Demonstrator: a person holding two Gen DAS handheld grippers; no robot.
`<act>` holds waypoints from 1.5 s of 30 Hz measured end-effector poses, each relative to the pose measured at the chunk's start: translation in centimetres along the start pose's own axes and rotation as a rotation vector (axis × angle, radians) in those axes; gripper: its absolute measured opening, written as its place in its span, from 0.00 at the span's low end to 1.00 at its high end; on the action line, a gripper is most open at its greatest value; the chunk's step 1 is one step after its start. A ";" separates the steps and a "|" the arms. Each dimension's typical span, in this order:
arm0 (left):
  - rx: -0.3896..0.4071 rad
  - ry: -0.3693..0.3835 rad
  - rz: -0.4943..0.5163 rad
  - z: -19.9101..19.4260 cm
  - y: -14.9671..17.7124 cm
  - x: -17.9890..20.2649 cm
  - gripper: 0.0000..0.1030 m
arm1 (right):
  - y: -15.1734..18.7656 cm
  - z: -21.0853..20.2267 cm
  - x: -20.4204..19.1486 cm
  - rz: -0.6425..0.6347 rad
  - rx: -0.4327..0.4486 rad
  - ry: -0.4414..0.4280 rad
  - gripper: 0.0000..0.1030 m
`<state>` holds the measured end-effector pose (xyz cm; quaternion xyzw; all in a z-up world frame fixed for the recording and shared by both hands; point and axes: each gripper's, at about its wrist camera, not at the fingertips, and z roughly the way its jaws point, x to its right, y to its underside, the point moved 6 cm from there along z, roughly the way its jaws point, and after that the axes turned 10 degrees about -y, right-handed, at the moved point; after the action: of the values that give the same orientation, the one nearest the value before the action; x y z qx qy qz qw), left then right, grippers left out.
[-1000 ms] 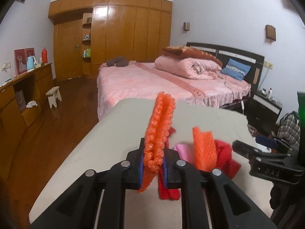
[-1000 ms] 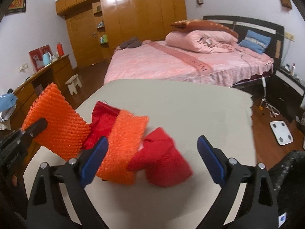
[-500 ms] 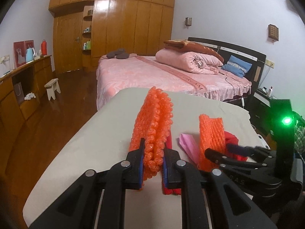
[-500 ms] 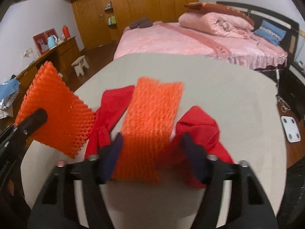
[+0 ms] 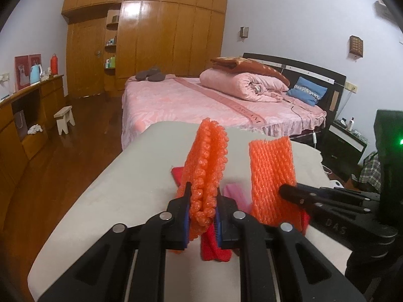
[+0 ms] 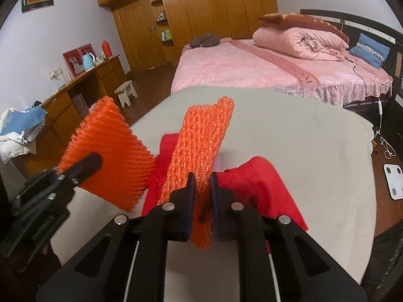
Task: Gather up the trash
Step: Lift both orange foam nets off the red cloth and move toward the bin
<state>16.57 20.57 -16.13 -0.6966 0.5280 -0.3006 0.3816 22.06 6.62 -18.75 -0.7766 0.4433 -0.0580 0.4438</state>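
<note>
At frame centre my left gripper (image 5: 202,210) pinches one orange foam net (image 5: 206,168); my right gripper (image 6: 200,196) clamps the other net (image 6: 201,148) over red scraps (image 6: 254,186).

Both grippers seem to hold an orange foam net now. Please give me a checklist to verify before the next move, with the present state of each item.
1. Left gripper shut on its foam net: ok.
2. Right gripper shut on the second foam net: ok.
3. The two nets apart, not tangled: ok.
4. Red cloth free of the right gripper's pads: cannot tell; it lies just beside them.
5. Pink scrap collected: not ok, it lies on the table.
6. Trash bin in view: not ok, none visible.
</note>
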 end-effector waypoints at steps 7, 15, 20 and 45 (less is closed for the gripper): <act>0.033 0.037 0.014 -1.7 -1.2 2.1 0.14 | -1.4 -4.3 0.2 -0.009 0.071 0.012 0.11; 0.024 0.085 0.049 -2.9 -0.9 4.9 0.14 | -0.3 -6.9 2.0 0.005 0.072 0.057 0.11; -0.017 0.109 0.070 -2.6 1.0 6.2 0.14 | 1.8 -6.8 3.6 0.029 0.035 0.088 0.11; -0.081 0.139 0.084 -1.3 3.3 7.8 0.14 | 4.8 -6.1 7.4 0.063 -0.004 0.188 0.52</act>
<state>15.84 12.28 -18.15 -0.6664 0.5935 -0.3102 0.3278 20.51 -3.77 -20.93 -0.7543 0.5076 -0.1157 0.4001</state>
